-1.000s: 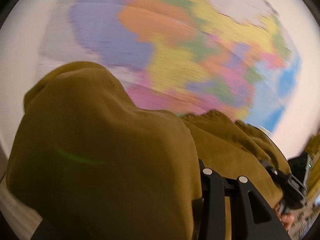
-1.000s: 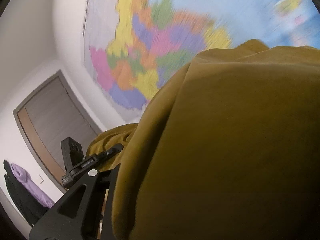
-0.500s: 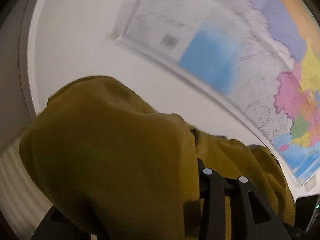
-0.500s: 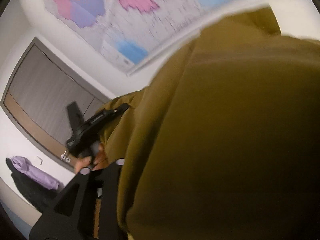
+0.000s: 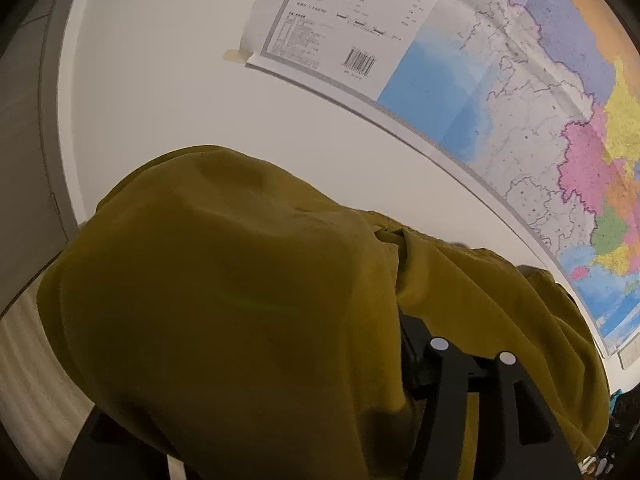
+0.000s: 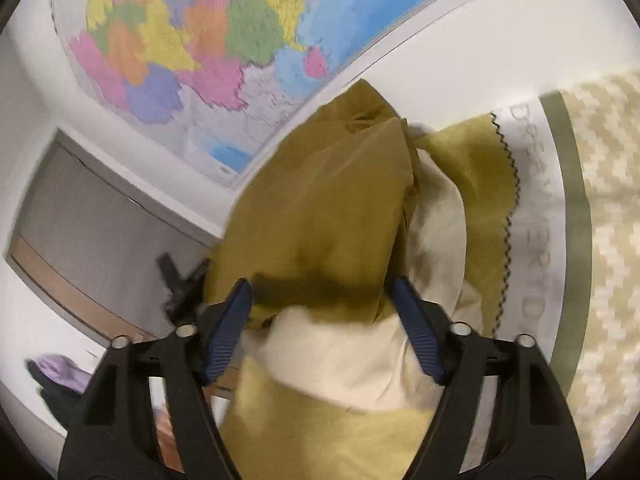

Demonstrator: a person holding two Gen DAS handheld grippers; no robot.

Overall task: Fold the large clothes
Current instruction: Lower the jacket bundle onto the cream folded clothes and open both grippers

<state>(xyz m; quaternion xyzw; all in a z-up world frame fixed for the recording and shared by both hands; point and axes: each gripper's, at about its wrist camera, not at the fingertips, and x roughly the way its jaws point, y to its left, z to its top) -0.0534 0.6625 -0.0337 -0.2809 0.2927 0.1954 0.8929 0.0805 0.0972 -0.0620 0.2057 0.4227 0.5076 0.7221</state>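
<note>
The garment (image 5: 224, 312) is mustard-yellow cloth held up in the air. In the left wrist view it drapes over my left gripper (image 5: 404, 332) and hides the fingertips; the jaws are shut on it. In the right wrist view my right gripper (image 6: 320, 300) is open, its blue-padded fingers (image 6: 228, 332) apart. The garment (image 6: 328, 216), with a cream inner pocket lining and a black zigzag-stitched edge, hangs between and beyond the fingers without being pinched.
A colourful wall map (image 5: 520, 92) hangs on the white wall, also in the right wrist view (image 6: 192, 36). A grey door (image 6: 92, 232) is at the left. The other handheld gripper (image 6: 180, 280) shows beside the cloth. A patterned cream surface (image 6: 612, 240) lies at the right.
My right gripper has opened and let go of the cloth, which now falls away from the lens. The left gripper keeps its hold and barely moved in the last half second.
</note>
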